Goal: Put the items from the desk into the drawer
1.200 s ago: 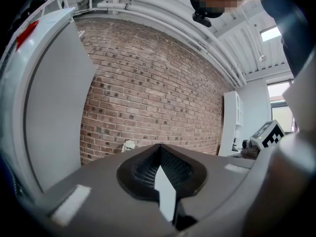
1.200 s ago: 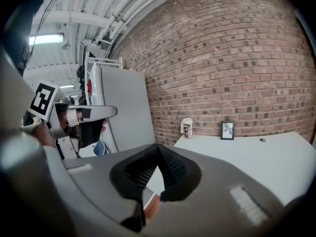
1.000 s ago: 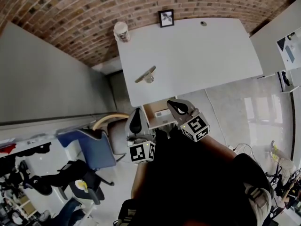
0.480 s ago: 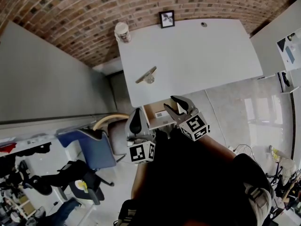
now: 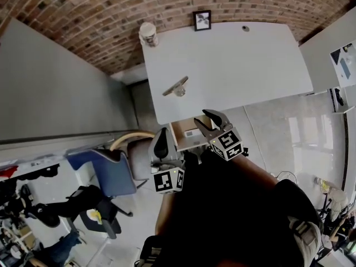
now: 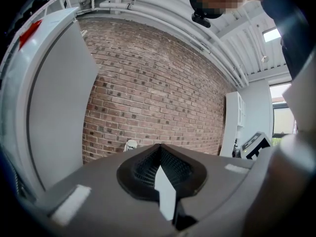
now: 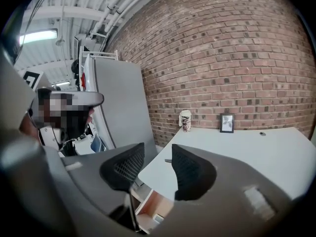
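Observation:
The white desk (image 5: 233, 65) carries a paper cup (image 5: 147, 34), a small framed picture (image 5: 202, 20) and a flat grey item on a clear base (image 5: 176, 87). Under its near edge a wooden drawer (image 5: 181, 135) stands pulled out, with a small white item (image 5: 193, 133) inside. My right gripper (image 5: 202, 117) hangs over the drawer. Its jaws have just been opening and now stand open with nothing between them (image 7: 157, 164). The right gripper view also takes in the cup (image 7: 185, 120), the picture (image 7: 227, 123) and the drawer (image 7: 153, 209). My left gripper (image 5: 161, 141) is left of the drawer, shut and empty (image 6: 159, 154).
A small round cap (image 5: 245, 29) sits in the desk's far right. A blue chair (image 5: 108, 171) and a tan-backed seat (image 5: 130, 143) stand left of the drawer. A grey partition (image 5: 55, 93) runs along the left, with a brick wall (image 5: 83, 15) behind the desk.
The right gripper's jaws went from shut to open, and it sank a little over the drawer. The left gripper stayed where it was.

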{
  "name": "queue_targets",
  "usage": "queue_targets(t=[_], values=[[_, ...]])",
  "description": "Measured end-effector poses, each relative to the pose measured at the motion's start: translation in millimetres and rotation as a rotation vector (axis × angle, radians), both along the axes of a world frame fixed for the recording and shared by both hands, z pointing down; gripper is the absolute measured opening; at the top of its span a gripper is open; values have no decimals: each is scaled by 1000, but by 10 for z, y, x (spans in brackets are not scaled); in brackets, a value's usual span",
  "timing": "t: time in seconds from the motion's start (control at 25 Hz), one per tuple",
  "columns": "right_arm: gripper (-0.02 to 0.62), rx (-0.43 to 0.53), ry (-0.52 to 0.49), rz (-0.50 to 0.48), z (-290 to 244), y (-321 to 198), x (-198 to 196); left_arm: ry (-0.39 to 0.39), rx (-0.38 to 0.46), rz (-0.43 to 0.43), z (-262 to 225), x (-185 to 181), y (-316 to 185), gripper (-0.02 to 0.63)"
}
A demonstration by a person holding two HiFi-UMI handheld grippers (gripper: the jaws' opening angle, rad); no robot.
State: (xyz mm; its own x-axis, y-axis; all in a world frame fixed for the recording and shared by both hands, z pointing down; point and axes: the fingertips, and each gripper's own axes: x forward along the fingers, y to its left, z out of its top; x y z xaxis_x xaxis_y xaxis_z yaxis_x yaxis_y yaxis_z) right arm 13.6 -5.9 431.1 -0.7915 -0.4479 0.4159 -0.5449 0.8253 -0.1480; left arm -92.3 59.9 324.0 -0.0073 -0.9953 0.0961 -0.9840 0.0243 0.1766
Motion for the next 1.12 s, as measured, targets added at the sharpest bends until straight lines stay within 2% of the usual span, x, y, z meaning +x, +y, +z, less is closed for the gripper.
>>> queue_targets(t=[0.4,1.12], values=[[179,-40,55,2,417,-408,-310,28,-31,-33,101,-156,20,15],[218,-196,232,63,1737,-1157,-824,60,-90,-65,350,-557,-186,15]])
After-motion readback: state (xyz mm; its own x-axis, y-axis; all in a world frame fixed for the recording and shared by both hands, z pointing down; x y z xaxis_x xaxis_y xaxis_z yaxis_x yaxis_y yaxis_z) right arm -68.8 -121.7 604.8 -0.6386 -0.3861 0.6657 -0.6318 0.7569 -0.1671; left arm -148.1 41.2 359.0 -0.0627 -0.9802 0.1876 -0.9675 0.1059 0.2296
